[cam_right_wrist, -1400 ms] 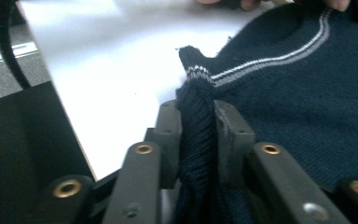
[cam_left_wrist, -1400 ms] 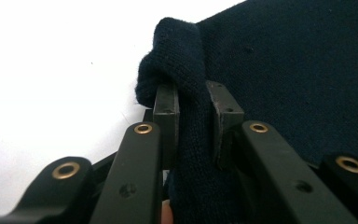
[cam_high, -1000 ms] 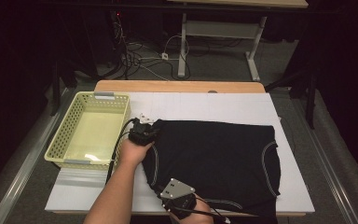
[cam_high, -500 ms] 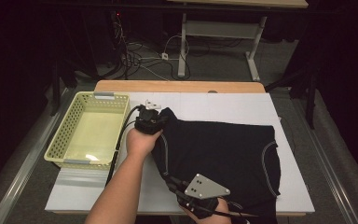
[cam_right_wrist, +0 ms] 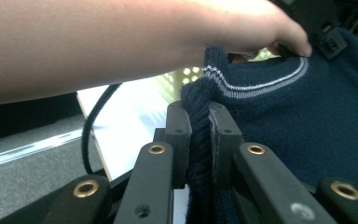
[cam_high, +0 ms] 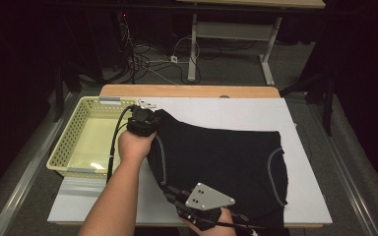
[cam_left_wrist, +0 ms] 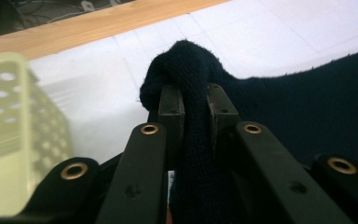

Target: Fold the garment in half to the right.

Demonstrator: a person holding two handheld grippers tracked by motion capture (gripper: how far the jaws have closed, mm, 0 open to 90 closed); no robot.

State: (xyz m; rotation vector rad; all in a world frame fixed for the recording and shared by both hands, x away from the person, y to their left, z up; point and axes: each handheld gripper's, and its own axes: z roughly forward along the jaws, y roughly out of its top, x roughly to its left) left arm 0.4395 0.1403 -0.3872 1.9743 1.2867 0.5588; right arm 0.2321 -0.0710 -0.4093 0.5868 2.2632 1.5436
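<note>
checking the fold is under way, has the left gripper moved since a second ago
Yes. The left gripper, shut on the dark sweater's edge, has moved away from the person, towards the table's wooden far edge, alongside the yellow basket.

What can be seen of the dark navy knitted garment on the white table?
The dark navy knitted garment looks like soft ribbed wool with pale grey stripes along its curved openings. It lies mostly flat on the white table, right of the yellow basket. Its left edge is raised off the surface: the left gripper is shut on a bunched far corner, the right gripper on the near edge.
</note>
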